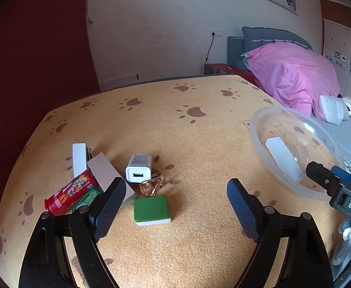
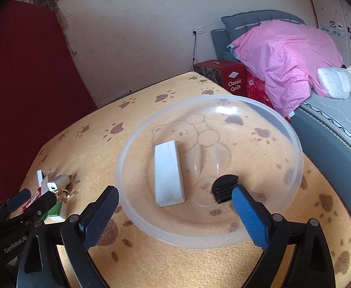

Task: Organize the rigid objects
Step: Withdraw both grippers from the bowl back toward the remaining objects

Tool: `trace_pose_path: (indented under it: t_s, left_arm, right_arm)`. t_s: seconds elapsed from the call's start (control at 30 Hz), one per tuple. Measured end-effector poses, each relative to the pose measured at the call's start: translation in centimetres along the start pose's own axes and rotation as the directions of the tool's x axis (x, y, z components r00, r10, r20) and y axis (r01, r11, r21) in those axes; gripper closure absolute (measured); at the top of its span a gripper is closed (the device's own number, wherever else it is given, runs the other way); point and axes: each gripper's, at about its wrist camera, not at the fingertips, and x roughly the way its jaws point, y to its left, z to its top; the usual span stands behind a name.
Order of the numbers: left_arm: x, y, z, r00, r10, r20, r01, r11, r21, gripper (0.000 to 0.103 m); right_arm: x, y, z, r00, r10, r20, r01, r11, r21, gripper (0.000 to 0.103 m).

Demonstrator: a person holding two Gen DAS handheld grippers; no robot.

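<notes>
My left gripper is open and empty above a green mahjong tile. Behind the tile lie a gold ring, a white USB charger, a wooden block, a white block and a red candy tube. A clear plastic bowl holds a white block and a black ribbed cap. My right gripper is open and empty over the bowl's near rim. The bowl also shows in the left wrist view.
The objects rest on a table with a yellow paw-print cloth. A bed with a pink duvet stands to the right. Red boxes stand past the table's far edge. A dark red wall is on the left.
</notes>
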Motion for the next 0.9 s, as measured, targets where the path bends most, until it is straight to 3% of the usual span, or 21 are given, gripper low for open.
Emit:
trace_pose_path:
  t_s: [0.3, 0.9]
  left_arm:
    - [-0.5, 2.1, -0.8, 0.999, 0.034, 0.017, -0.034, 0.999, -0.016, 0.015]
    - [-1.0, 7.7, -2.6, 0.998, 0.059, 0.009, -0.058, 0.991, -0.117, 0.015]
  right_arm:
    - [-0.6, 2.9, -1.1, 0.999, 0.047, -0.005, -0.047, 0.998, -0.034, 0.005]
    - [-0.9, 9.0, -2.2, 0.999, 0.046, 0.004, -0.045, 0.984, -0.173, 0.005]
